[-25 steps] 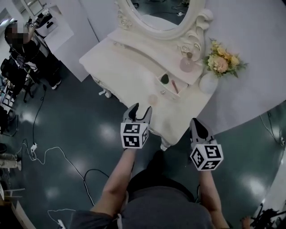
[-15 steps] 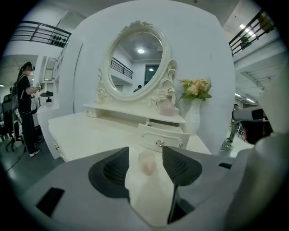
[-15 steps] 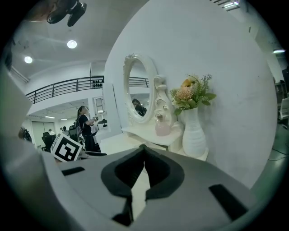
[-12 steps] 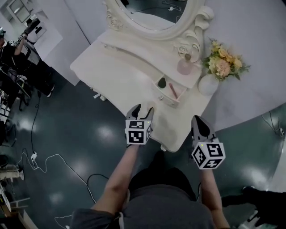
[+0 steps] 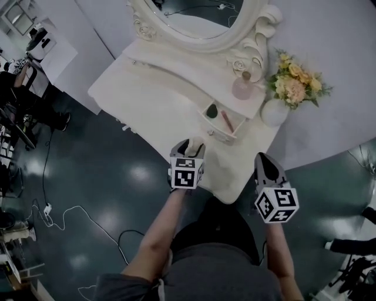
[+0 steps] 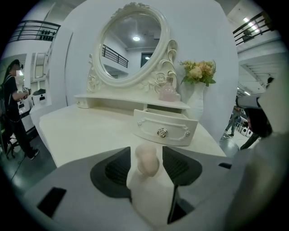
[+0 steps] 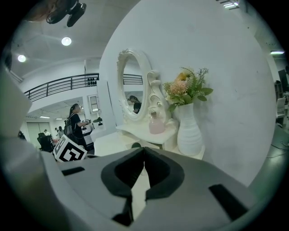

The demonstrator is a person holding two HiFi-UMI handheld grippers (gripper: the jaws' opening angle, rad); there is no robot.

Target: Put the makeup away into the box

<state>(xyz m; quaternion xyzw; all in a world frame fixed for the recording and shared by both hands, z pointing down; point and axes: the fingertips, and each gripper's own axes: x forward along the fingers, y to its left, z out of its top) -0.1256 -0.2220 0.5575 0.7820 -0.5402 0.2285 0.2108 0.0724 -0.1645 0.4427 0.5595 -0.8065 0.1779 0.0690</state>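
Note:
A pale pink makeup sponge (image 6: 146, 160) stands on the white dressing table (image 5: 153, 88) near its front edge. My left gripper (image 5: 191, 145) is open, with one jaw on each side of the sponge (image 5: 192, 143) and a thin gap to each pad. Behind it, a small white drawer (image 5: 218, 124) is pulled open, with a dark green item (image 5: 212, 109) and a pink stick (image 5: 227, 120) inside. From the left gripper view I see the drawer front (image 6: 165, 128) and its knob. My right gripper (image 5: 262, 160) is shut on nothing, off the table's front right corner.
An oval mirror (image 5: 200, 17) stands at the back of the table. On a shelf sits a pink bottle (image 5: 242, 87), and a white vase (image 5: 274, 110) of flowers is beside it. Cables (image 5: 64, 206) lie on the dark floor. A person (image 5: 17, 82) stands far left.
My left gripper has moved forward and to the right over the table edge, so the pink sponge now sits between its jaws. The right gripper has hardly shifted.

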